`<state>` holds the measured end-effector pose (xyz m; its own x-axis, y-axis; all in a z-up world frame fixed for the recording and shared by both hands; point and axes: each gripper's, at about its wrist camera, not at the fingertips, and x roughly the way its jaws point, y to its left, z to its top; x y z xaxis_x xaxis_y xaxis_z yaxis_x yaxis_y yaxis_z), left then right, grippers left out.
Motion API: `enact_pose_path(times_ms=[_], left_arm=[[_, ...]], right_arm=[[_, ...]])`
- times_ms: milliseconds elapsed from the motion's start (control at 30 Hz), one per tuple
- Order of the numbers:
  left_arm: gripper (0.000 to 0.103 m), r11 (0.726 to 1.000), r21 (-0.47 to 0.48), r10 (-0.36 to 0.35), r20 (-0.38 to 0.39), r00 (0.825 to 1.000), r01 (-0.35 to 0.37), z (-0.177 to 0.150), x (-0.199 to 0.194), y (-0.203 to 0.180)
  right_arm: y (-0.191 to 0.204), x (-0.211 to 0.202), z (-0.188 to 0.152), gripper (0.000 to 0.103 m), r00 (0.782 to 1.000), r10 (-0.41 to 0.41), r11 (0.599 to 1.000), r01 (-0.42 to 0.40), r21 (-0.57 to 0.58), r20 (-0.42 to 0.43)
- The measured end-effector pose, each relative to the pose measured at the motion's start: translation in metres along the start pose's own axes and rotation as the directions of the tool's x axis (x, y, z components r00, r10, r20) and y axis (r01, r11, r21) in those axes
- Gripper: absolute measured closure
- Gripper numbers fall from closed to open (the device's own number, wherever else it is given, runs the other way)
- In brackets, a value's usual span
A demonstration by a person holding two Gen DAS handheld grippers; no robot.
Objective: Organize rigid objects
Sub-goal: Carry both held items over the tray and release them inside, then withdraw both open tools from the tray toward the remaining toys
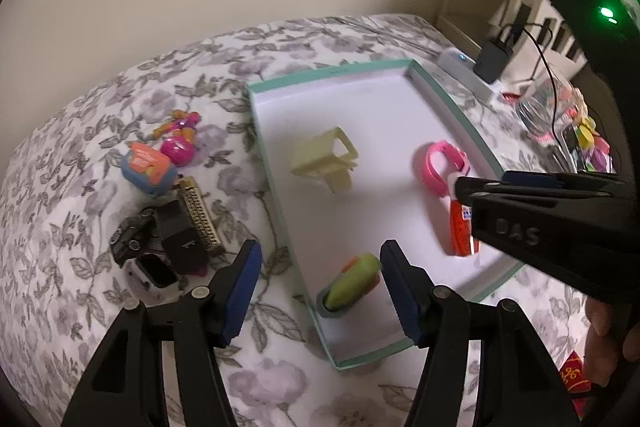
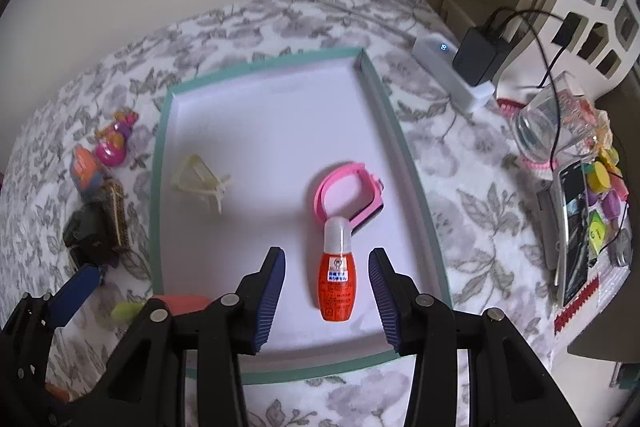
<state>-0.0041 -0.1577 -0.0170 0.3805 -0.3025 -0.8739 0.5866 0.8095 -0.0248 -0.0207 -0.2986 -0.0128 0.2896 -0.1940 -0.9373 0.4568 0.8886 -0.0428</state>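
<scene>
Where the floral bedspread (image 2: pixel 460 163) covers the whole surface, a teal-rimmed white box lid (image 2: pixel 158 163) lies on it as a shallow tray. Inside the tray, a pink watch strap (image 2: pixel 344 183) rests toward the right wall, a cream plastic frame piece (image 2: pixel 198 183) lies toward the left wall, and an orange bottle with a white cap (image 2: pixel 337 275) lies flat, its cap just touching the strap. A green and orange toy (image 1: pixel 352 283) lies in the tray's near left corner. Left of the tray, on the cloth, sits a cluster of small toys (image 1: pixel 160 203).

The right gripper (image 2: pixel 327 287) points steeply down over the bottle, which lies between its blue pads but apart from both; the jaws stand parted, gripping nothing. The left gripper (image 1: pixel 320 283) also tilts steeply down, its jaws spread wide, one finger over the cloth and the other over the tray, with the green toy lying between them untouched.
</scene>
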Motion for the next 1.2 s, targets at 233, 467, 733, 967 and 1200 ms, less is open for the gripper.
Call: enact_pose_path(times_ms=[233, 467, 733, 967, 1200], left_arm=[[0.026, 0.995, -0.094, 0.021, 0.024, 1.000, -0.018, 0.005, -0.010, 0.023], [0.026, 0.985, -0.170, 0.024, 0.010, 1.000, -0.022, 0.005, -0.009, 0.040], [0.026, 0.980, -0.168, 0.094, -0.073, 0.993, -0.105, -0.003, 0.001, 0.046], [0.025, 0.989, -0.082, 0.113, -0.092, 0.989, -0.121, -0.006, 0.010, 0.024], [0.025, 0.990, -0.029, 0.132, -0.093, 0.987, -0.135, -0.008, 0.018, 0.010]], right_arm=[[0.003, -0.008, 0.000, 0.055, 1.000, 0.012, 1.000, -0.012, -0.002, 0.020], [0.002, -0.005, 0.000, 0.056, 1.000, 0.012, 1.000, -0.012, 0.002, 0.018], [-0.002, -0.006, 0.000, 0.056, 1.000, 0.006, 1.000, -0.006, 0.021, 0.018], [-0.009, -0.013, 0.002, 0.056, 0.999, 0.006, 0.999, -0.008, 0.053, 0.036], [-0.009, -0.014, 0.002, 0.056, 0.999, 0.007, 0.999, -0.009, 0.053, 0.036]])
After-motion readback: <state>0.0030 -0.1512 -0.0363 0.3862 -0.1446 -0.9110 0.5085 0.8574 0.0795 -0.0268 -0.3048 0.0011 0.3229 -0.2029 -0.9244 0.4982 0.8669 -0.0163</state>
